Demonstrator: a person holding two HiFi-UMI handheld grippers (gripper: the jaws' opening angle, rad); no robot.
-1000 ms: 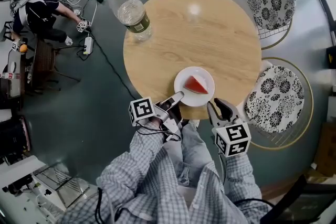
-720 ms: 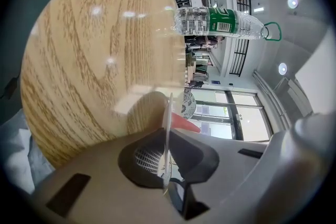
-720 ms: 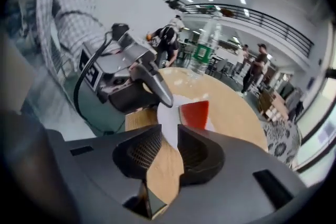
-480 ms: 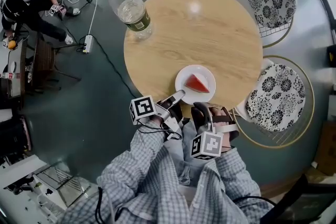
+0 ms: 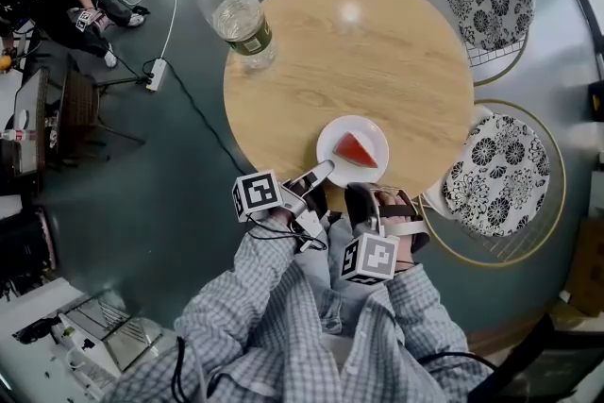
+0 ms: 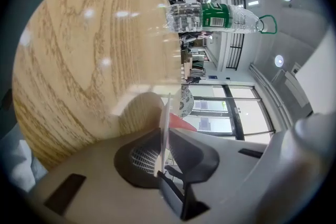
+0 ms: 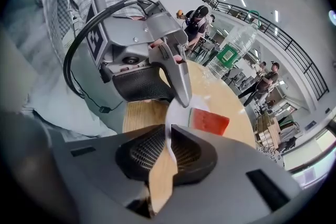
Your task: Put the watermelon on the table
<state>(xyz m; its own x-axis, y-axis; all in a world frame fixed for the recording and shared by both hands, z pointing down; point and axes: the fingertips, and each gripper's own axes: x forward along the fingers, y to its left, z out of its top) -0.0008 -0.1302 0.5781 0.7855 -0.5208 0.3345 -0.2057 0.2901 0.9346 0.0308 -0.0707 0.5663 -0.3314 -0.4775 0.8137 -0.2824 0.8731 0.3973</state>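
A red wedge of watermelon (image 5: 357,149) with a thin green rind is pictured from the head view on a white plate (image 5: 354,124), at the near edge of a round wooden table (image 5: 349,52). The plate's near left rim is clamped by the left gripper (image 5: 319,173), its near rim by the right gripper (image 5: 366,199). A water bottle (image 5: 234,14) is seen at the table's far left. In the left gripper view, the jaws are closed on the thin rim, red fruit just beyond. In the right gripper view, the rim is pinched between both pads, the wedge lying on the plate ahead.
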